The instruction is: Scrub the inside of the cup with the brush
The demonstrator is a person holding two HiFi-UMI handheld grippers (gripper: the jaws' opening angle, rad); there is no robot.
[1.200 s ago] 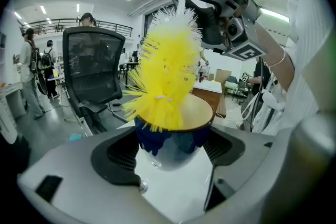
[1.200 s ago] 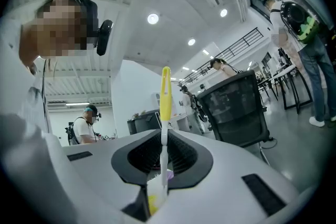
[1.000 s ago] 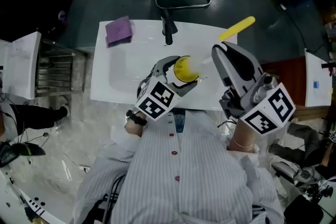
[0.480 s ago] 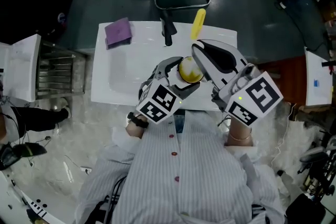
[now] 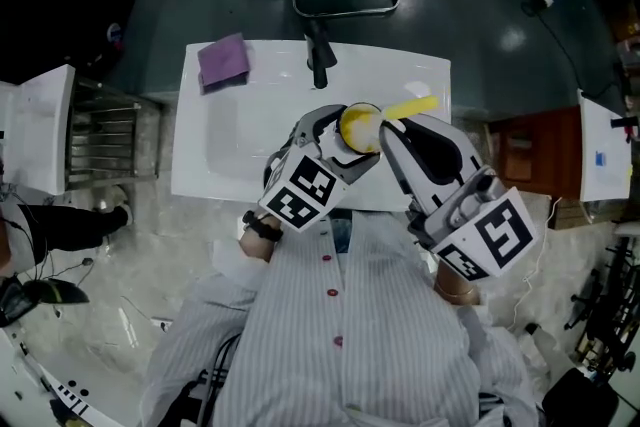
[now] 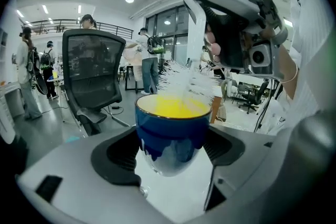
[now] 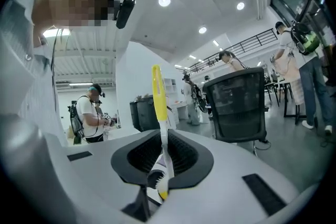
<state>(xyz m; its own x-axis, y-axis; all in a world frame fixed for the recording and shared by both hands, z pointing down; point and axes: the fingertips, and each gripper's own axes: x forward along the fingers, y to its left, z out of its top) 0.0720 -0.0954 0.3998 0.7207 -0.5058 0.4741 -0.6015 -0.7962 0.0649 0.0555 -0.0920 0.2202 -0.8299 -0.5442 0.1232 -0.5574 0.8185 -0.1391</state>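
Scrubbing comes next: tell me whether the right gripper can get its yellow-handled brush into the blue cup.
Probably yes. The left gripper holds the blue cup mouth-up and uncovered, and the right gripper's yellow-handled brush has its white bristles right at the rim.

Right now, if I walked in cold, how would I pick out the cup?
Find the white table in front of the person. Over it, the left gripper is shut on the cup, and a brush with a yellow handle has its bristles at the rim. The cup is the only round vessel there: blue outside running to white at the base, bright yellow inside.
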